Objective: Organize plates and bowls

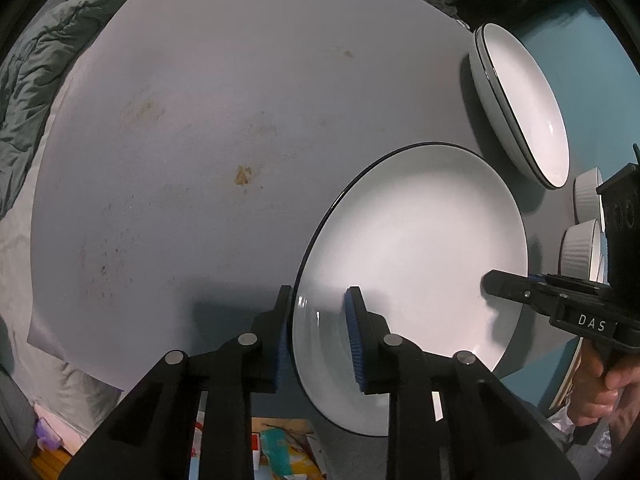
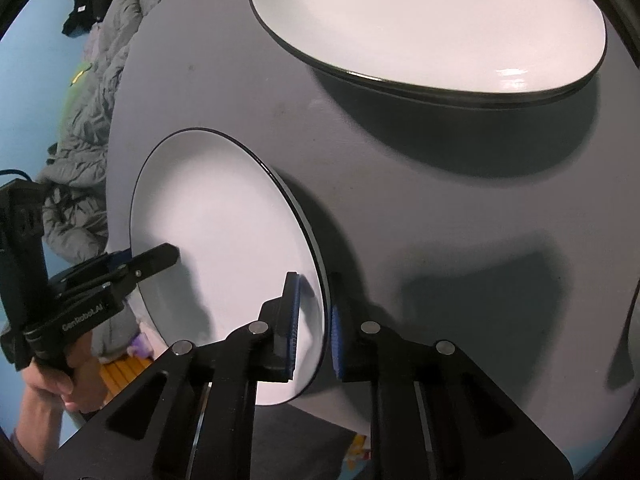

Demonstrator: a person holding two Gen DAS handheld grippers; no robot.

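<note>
A white plate with a dark rim is held over the grey table, gripped from both sides. My left gripper is shut on its near-left rim, one blue pad above and one below. My right gripper is shut on the opposite rim of the same plate; it also shows in the left wrist view. The left gripper shows in the right wrist view. A stack of similar white plates sits at the table's far right, also seen in the right wrist view.
Two white ribbed bowls stand at the table's right edge behind the right gripper. A grey quilt lies beyond the table's left side. The tabletop has brown stains. Coloured clutter lies on the floor below the near edge.
</note>
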